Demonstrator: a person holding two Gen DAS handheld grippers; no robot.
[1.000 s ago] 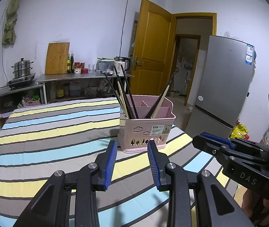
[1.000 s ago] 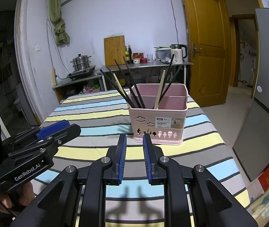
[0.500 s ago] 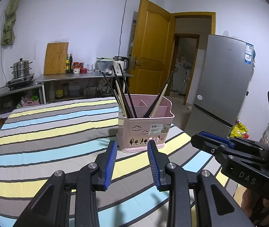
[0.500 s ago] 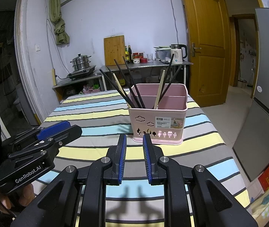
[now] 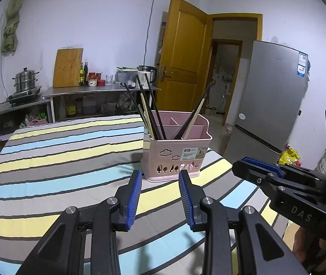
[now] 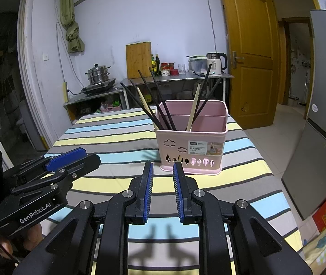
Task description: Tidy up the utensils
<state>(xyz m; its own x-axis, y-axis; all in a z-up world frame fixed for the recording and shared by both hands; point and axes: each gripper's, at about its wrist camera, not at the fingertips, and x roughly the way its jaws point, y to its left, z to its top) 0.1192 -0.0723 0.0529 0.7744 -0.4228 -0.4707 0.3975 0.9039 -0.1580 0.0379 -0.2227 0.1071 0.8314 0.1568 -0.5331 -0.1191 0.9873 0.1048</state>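
Note:
A pink utensil basket (image 5: 176,155) stands on the striped tablecloth (image 5: 59,160), and shows in the right wrist view too (image 6: 191,146). Several black and pale wooden chopsticks (image 5: 149,114) lean in its front compartments (image 6: 160,105). My left gripper (image 5: 160,176) is open and empty, a short way in front of the basket. My right gripper (image 6: 162,168) is open with a narrower gap, empty, just in front of the basket's base. Each gripper shows from the side in the other's view (image 5: 277,183) (image 6: 48,171).
A steel counter (image 5: 98,90) behind the table holds a cutting board, bottles, jars and a kettle (image 5: 146,73). A steamer pot (image 5: 25,82) sits on a stove at left. A grey fridge (image 5: 272,96) and an open wooden door (image 5: 181,55) stand at right.
The left gripper has drifted slightly, so the basket sits a little differently in its view. The right gripper's view is unchanged. Both stay open and empty.

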